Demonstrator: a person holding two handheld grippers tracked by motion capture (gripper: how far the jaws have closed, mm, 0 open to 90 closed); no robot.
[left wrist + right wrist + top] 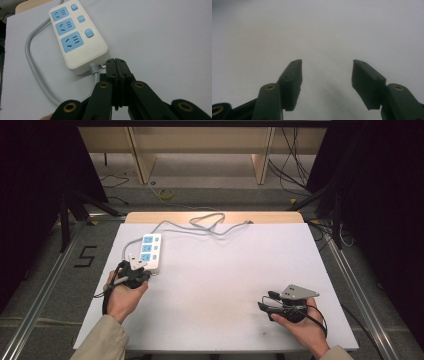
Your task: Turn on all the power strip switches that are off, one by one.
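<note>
High view: left hand-held gripper [141, 270] clenched empty beside the power strip [151, 251], right hand-held gripper [265, 301] released, lying level.

Ahead of my left claw [116, 65] the power strip [77, 37] blocks the way, its near end just beside the closed tips, and its grey cord [32, 65] loops round on the claw's left. To that claw's right I see bare tabletop [162, 37]. My right claw [325, 72] has open tabletop ahead and between its parted jaws.

White table [225, 285], grey floor [45, 265], black curtains [30, 180], wooden legs [142, 160]
</note>
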